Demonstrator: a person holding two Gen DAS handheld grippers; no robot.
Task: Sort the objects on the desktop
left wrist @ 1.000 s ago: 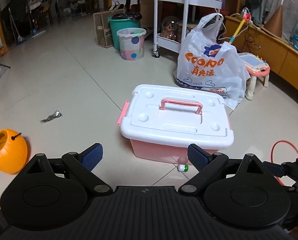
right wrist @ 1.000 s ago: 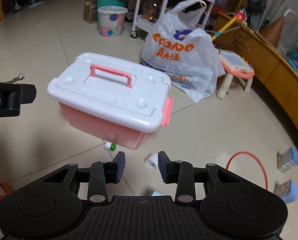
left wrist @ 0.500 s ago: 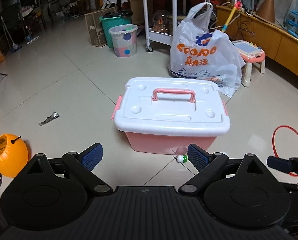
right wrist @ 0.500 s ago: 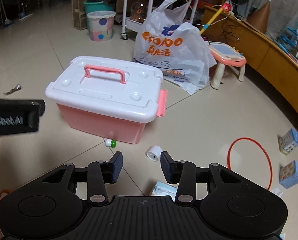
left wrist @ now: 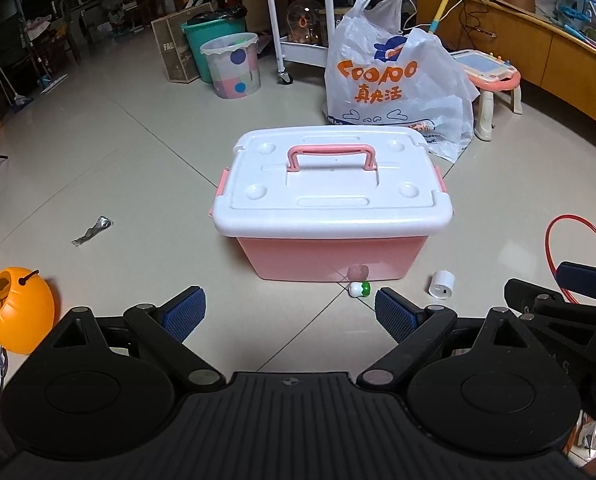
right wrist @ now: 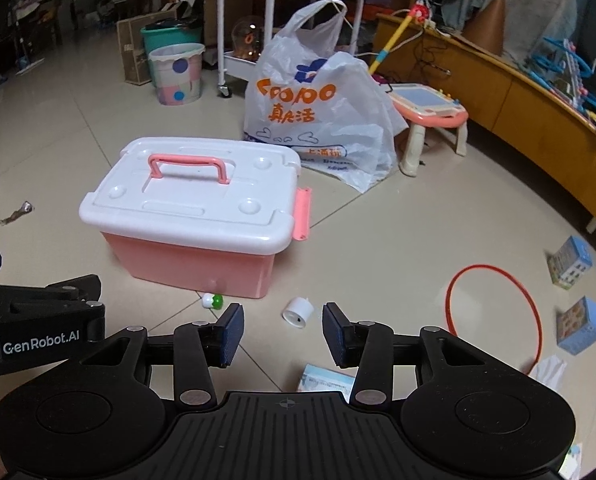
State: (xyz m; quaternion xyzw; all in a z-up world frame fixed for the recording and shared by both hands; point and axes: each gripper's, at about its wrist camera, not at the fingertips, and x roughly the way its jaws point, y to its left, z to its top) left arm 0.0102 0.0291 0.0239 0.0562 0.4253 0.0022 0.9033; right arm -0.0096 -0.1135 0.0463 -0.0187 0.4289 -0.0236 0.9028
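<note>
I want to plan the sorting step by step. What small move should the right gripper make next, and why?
Probably ease the right gripper forward and down over the small white cup. Its fingers are open and empty, the cup lies on the floor just ahead between them, and the pink box is still lidded.

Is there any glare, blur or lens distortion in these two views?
Left wrist view: strong fisheye bending at the edges, a dim far room, and soft glare on the white lid. Right wrist view: the same curved edges; the red hoop and blue boxes look slightly smeared.
</note>
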